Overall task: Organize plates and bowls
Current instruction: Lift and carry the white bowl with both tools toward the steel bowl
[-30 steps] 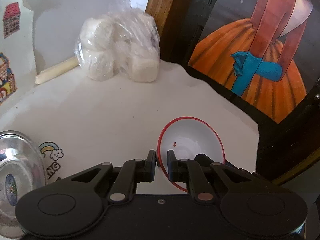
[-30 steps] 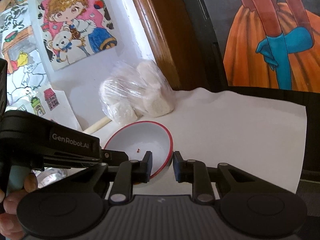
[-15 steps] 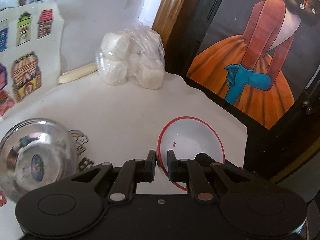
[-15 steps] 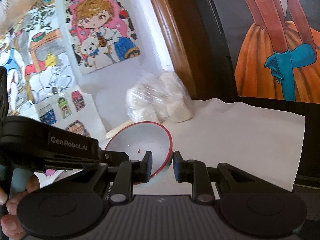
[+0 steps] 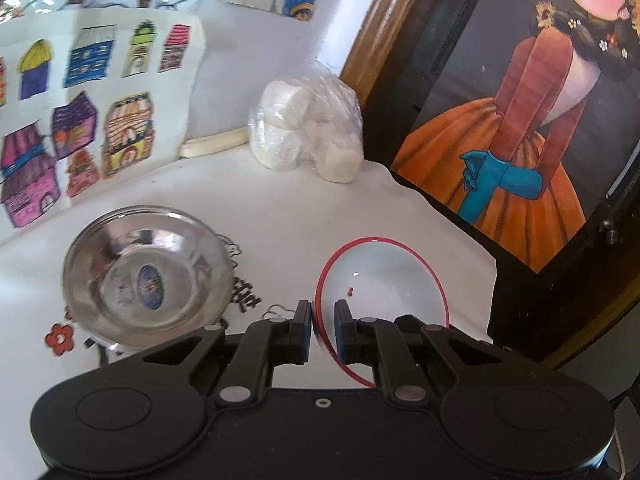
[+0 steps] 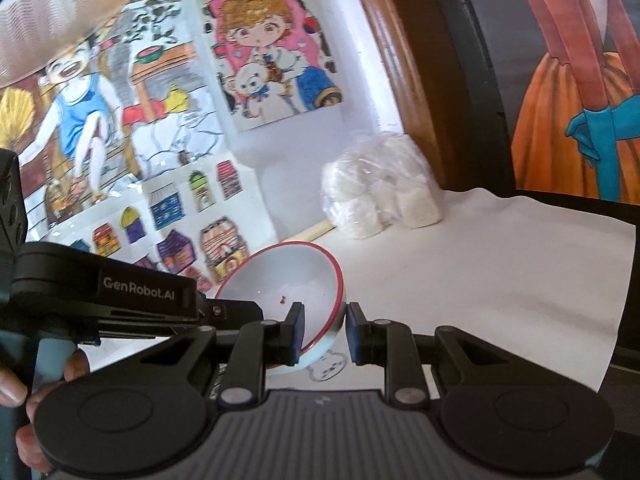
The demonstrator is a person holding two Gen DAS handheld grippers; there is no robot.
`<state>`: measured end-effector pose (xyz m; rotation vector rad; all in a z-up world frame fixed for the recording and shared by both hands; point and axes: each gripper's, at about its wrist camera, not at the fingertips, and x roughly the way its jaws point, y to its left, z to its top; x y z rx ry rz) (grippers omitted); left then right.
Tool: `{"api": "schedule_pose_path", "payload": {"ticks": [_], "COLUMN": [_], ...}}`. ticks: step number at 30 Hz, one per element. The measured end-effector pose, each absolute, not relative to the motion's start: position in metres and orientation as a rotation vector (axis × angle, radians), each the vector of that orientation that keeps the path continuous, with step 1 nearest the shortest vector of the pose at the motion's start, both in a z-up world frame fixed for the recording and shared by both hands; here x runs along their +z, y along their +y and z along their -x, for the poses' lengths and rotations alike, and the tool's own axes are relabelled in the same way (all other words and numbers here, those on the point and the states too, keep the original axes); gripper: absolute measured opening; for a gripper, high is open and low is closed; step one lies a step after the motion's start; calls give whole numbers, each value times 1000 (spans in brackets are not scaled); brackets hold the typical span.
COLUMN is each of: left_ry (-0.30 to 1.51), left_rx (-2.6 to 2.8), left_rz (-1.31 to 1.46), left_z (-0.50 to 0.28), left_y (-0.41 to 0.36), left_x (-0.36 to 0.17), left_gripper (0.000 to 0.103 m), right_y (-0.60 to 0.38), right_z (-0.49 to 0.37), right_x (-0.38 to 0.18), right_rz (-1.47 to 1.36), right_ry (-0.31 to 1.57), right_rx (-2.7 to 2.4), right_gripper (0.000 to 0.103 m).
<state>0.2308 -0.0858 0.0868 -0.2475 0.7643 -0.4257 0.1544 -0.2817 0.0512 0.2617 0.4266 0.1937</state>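
Observation:
A white bowl with a red rim (image 5: 384, 280) is held tilted above the white table cover (image 5: 280, 216) by both grippers. My left gripper (image 5: 323, 322) is shut on its near left rim. My right gripper (image 6: 325, 326) is shut on the opposite rim of the same bowl (image 6: 288, 276), and the left gripper's black housing (image 6: 120, 292) reaches in from the left. A small red speck lies inside the bowl. A shiny steel bowl (image 5: 148, 276) sits on the table to the left of the held bowl.
A clear bag of white blocks (image 5: 308, 128) and a pale rolled stick (image 5: 216, 146) lie at the back by the wall. Children's drawings (image 5: 88, 120) lean at the left. A dark framed painting (image 5: 512, 152) stands at the right, past the cover's edge. A hand (image 6: 16, 392) grips the left tool.
Both grippers have carried the bowl leftward and away from the bag. The steel bowl has come from the left edge fully into the left wrist view. Both grips are unchanged.

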Motion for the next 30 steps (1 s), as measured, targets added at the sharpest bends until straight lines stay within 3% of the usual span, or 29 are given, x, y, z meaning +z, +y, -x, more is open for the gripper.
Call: {"api": "schedule_pose_path", "payload": {"ticks": [30], "left_ry": [822], "left_rx": [-382], "left_rz": [333], "left_z": [-190], "left_y": [-8], "left_x": [54], "left_gripper": [12], "right_y": [-227], "right_z": [-107], "right_x": [37], "right_rz": [-232], "right_ry": [574], "right_rx": [358], "right_gripper": [25]}}
